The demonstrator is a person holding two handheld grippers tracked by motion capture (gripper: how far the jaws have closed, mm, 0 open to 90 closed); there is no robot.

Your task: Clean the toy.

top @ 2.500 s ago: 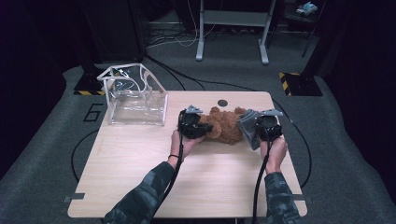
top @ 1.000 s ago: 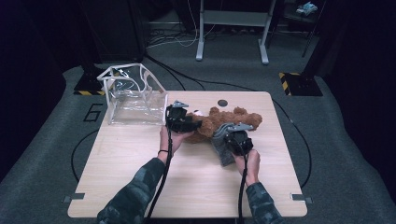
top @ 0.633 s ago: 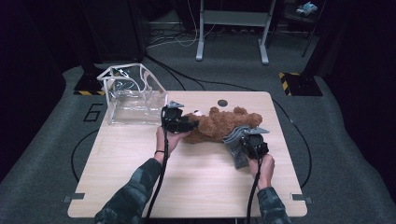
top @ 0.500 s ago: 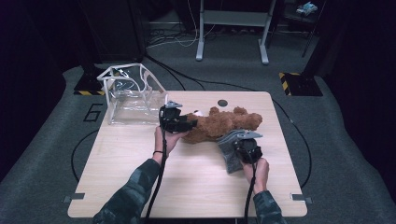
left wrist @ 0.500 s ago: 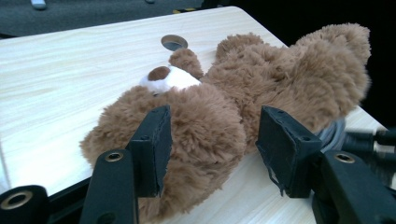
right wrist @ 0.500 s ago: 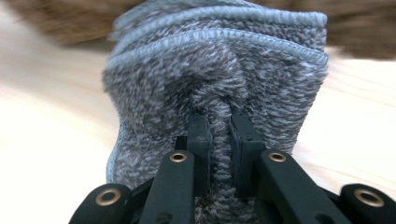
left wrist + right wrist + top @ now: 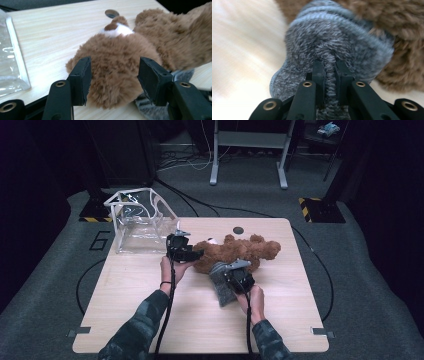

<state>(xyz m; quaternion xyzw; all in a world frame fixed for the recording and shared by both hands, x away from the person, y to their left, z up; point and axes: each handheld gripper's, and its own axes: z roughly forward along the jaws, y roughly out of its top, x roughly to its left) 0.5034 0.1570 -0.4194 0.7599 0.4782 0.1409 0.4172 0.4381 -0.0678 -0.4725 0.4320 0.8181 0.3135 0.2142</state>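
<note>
Left gripper (image 7: 113, 80) fingers straddle the bear's (image 7: 115, 75) head at frame centre, gripping; right gripper (image 7: 329, 75) pinches the sock (image 7: 332, 45).

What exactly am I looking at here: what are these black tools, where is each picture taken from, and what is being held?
There is no robot arm. A person at a wooden table holds a hand-held gripper in each hand, a black tool with two jaws. One picture looks down from above; the other two come from cameras riding on each tool, looking along its jaws.

On the table lie a brown teddy bear and a clear plastic bag standing open at the back left. The left hand-held gripper has its jaws either side of the bear's furry head; whether they press on it I cannot tell. The right hand-held gripper is shut on a fuzzy grey sock lying against the bear.
</note>
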